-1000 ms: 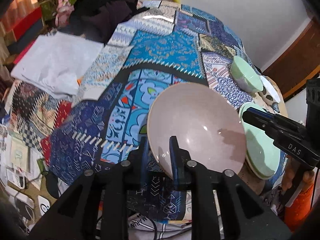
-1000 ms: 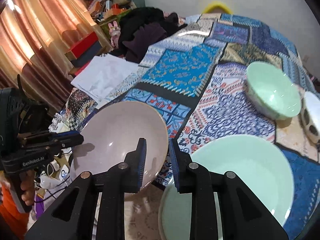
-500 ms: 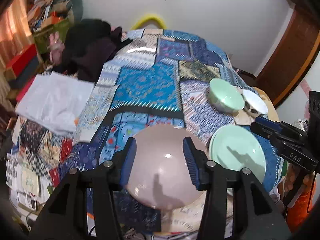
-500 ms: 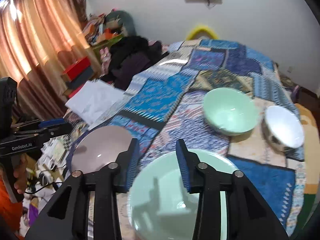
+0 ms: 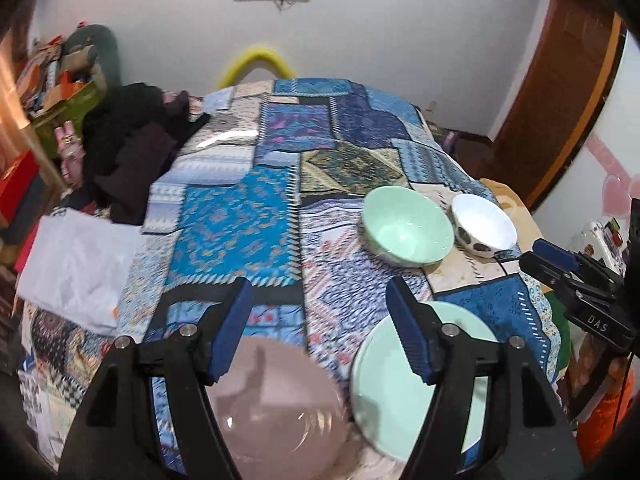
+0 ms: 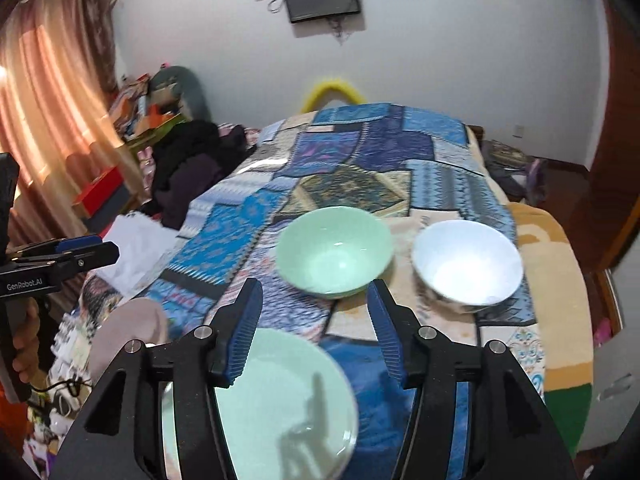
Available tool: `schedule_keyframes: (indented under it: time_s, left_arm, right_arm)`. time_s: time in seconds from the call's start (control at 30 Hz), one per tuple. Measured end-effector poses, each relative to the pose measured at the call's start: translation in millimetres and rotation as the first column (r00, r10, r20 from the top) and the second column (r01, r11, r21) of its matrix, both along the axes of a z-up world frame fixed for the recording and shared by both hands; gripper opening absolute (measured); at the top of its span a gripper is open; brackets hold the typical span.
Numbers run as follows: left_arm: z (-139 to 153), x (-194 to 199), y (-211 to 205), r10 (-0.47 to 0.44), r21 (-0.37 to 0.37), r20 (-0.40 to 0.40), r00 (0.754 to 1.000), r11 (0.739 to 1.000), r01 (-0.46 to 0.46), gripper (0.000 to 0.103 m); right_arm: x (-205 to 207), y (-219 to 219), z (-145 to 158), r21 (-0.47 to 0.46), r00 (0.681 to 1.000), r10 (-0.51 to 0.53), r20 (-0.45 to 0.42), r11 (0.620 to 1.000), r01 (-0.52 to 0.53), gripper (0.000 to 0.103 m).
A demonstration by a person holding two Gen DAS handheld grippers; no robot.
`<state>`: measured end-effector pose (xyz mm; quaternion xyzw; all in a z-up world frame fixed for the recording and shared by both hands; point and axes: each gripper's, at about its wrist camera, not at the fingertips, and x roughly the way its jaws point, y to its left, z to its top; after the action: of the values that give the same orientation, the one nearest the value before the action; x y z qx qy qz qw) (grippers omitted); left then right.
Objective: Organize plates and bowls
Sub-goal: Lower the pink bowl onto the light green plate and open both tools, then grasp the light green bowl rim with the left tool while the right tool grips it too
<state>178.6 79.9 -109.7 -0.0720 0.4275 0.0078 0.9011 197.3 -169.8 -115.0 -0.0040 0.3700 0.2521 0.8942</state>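
Fingers [image 5: 232,332] of both grippers are spread apart, and nothing is held. Pink plate [image 5: 280,408] and green plate [image 6: 280,400] are seen below them on the bed [image 6: 440,152].

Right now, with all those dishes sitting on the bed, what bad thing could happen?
The pink plate and green plate lie near the front edge of the soft patchwork bedspread, so a nudge might slide them off. The green bowl and white bowl sit close together; reaching for one with the open right tool could knock the other. The left tool is open too.
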Motion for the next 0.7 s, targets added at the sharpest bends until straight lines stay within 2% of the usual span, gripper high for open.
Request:
schedule_keyframes:
  time_s: [0.13,0.5,0.7]
  left_arm:
    - [-10.0,37.3,-15.8,-0.027,-0.007,-0.052,0.998,1.000,0.027,0.072]
    - [-52.6,111.9,-41.4,-0.074,0.040,-0.157,0.985,0.996,0.081,0.074]
    - [-76.7,148.1,-42.1,-0.076,0.028,-0.188,0.979,0.996,0.082,0.074]
  right_arm:
    - [15.7,-8.9,-8.2,-0.009,1.000,-0.029,-0.007,1.000,0.029,0.051]
    - [63.9,-10.8,-53.1,0.007,0.991,-0.055,-0.122,0.998,0.056,0.051]
    - [86.5,-5.8,-73.2,0.016,0.981,-0.058,-0.184,0.998,0.062,0.051]
